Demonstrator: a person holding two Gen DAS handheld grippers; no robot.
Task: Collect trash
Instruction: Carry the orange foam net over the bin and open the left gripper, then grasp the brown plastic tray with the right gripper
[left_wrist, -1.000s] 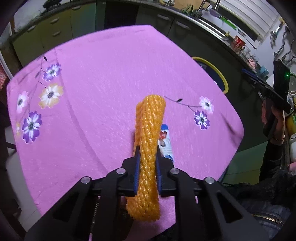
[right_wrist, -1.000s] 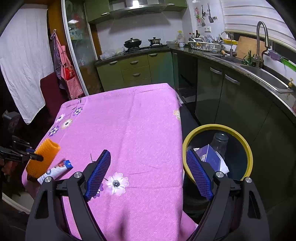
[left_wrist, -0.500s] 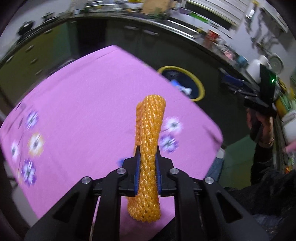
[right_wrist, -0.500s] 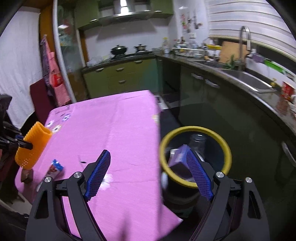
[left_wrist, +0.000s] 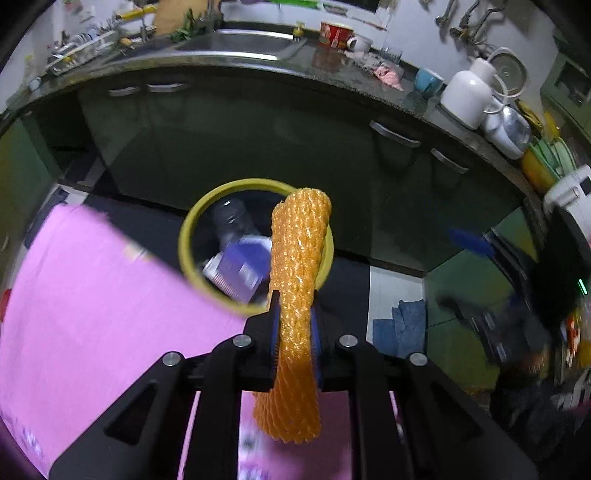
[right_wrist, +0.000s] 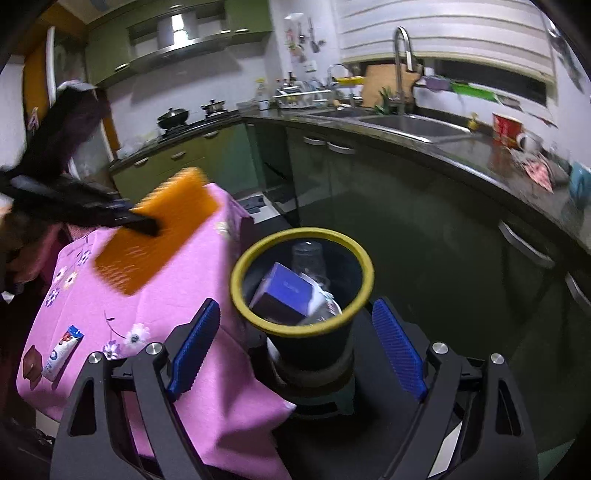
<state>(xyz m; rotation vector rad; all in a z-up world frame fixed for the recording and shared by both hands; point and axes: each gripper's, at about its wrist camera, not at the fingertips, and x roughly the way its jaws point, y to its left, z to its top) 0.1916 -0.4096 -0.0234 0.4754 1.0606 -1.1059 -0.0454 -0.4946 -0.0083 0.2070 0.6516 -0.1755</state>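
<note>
My left gripper (left_wrist: 293, 325) is shut on an orange foam net sleeve (left_wrist: 299, 295) and holds it in the air over the table edge, in front of the yellow-rimmed black bin (left_wrist: 192, 229). The right wrist view shows the sleeve (right_wrist: 155, 229) blurred above the pink tablecloth (right_wrist: 184, 295), held by the left gripper (right_wrist: 144, 223). The bin (right_wrist: 303, 325) holds a purple carton (right_wrist: 284, 295) and a clear plastic bottle (right_wrist: 308, 254). My right gripper (right_wrist: 291, 343) is open and empty, just in front of the bin. A small white and blue wrapper (right_wrist: 61, 352) lies on the table's near left corner.
A brown object (right_wrist: 31, 363) lies beside the wrapper. Dark green kitchen cabinets (right_wrist: 443, 240) and a counter with a sink (right_wrist: 413, 123) run behind the bin. A blue cloth (left_wrist: 399, 326) lies on the floor to the right of the bin.
My left gripper has swung right with the orange sleeve from over the table to in front of the bin. My right gripper has moved closer to the bin and stayed open.
</note>
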